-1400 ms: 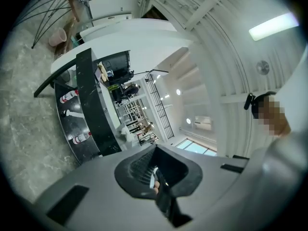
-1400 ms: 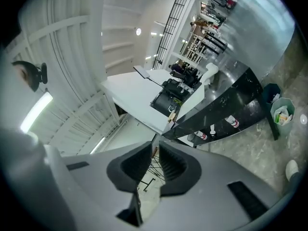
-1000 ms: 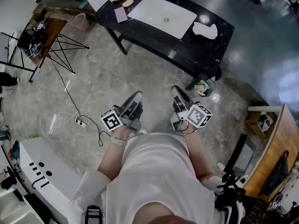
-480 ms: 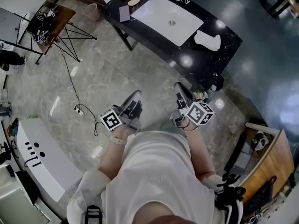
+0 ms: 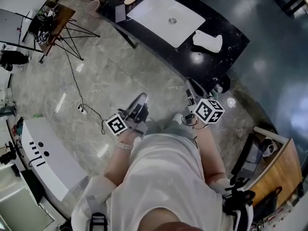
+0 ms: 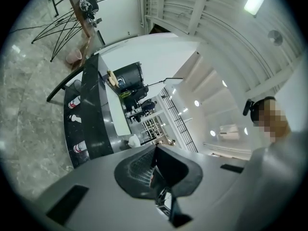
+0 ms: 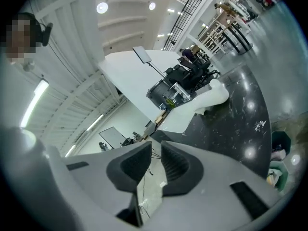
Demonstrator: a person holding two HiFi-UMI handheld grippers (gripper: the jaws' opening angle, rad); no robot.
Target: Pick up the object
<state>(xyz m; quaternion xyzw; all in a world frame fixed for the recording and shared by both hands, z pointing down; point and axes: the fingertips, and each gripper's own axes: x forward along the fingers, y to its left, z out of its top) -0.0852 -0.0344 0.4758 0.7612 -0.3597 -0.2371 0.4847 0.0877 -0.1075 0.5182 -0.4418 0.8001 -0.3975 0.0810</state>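
A white lumpy object (image 5: 208,40) lies on the black table (image 5: 226,28), to the right of a white rectangular basin (image 5: 166,11). The right gripper view also takes in the white object (image 7: 215,94) and the black table (image 7: 236,124). Both grippers are held in front of the person's body, over the stone floor and short of the table. My left gripper (image 5: 140,100) is shut with nothing in it, its pads (image 6: 144,167) pressed together. My right gripper (image 5: 191,86) points at the table's near edge and is shut and empty, with only a slit between its pads (image 7: 175,166).
A black tripod stand (image 5: 72,32) is at the upper left, beside a wooden desk (image 5: 53,13). A cable and power strip (image 5: 83,108) trail over the floor. A white cabinet (image 5: 41,153) stands at the left and a wooden panel (image 5: 284,167) at the right. Bottles (image 6: 74,102) line the table edge.
The person has stepped closer to the black table. My right gripper has moved up toward the table's near edge. Both grippers have stayed shut.
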